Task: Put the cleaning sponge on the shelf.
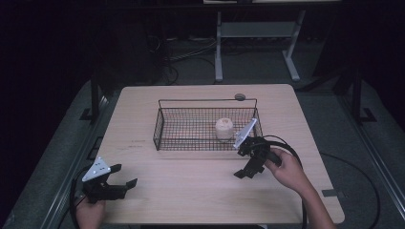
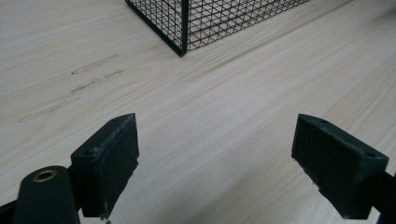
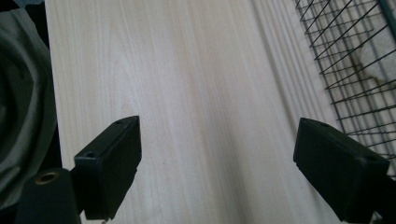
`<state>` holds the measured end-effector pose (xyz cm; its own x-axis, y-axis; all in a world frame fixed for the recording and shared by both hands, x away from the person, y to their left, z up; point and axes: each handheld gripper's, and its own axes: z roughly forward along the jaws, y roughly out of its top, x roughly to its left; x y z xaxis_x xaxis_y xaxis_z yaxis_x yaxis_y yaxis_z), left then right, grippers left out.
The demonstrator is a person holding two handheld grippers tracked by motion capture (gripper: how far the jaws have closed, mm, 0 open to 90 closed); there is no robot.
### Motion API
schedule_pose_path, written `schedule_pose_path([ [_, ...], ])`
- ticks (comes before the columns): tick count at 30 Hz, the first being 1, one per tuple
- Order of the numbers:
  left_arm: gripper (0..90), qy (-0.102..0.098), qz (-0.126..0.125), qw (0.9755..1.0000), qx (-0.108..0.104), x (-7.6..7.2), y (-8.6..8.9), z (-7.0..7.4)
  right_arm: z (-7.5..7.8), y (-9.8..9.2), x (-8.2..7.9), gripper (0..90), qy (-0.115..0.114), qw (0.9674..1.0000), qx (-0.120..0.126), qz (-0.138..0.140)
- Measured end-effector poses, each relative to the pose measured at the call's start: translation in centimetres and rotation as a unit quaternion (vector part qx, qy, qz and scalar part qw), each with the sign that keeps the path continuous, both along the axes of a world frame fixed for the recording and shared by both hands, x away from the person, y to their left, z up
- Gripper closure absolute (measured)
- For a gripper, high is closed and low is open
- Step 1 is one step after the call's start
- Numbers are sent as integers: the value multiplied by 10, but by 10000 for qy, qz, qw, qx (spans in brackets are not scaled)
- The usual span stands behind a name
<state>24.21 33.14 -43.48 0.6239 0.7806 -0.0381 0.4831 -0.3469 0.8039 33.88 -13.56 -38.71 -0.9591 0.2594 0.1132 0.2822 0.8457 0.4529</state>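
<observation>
High view: light wooden table (image 1: 200, 191) carries a black wire-mesh rectangular basket (image 1: 165, 125) at about 12 o'clock from table centre. Inside it, toward its 3 o'clock end, stands a small cream-coloured round container (image 1: 224, 129), upright, near the front wall.

Right gripper (image 1: 249, 168), hand-held, sits at 4 o'clock from the basket, just outside its front right corner; jaws spread wide, nothing between them. Right gripper view: both black jaws over bare wood, basket mesh (image 3: 355, 60) at 2 o'clock, a pale object dimly visible through it.

Left gripper (image 1: 123, 175) at 7 o'clock on the table, well apart from the basket; jaws released, empty. Left gripper view: basket corner (image 2: 184, 28) at 12 o'clock, faint dark scuff marks (image 2: 93, 74) on the wood at 10 o'clock.
</observation>
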Motion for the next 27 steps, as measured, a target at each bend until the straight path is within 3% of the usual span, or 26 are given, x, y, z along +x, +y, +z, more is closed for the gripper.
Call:
schedule_pose_path([
  [9,137,-1,-25,10000,36,0,-1,0,-8,-5,-13,150,26,10000,-37,35],
  [19,137,5,-35,10000,27,0,-1,-1,-21,-13,-28,150,51,9999,115,50],
  [27,137,27,-62,10000,52,2,-4,-1,-32,-24,-41,150,51,9996,243,-102],
])
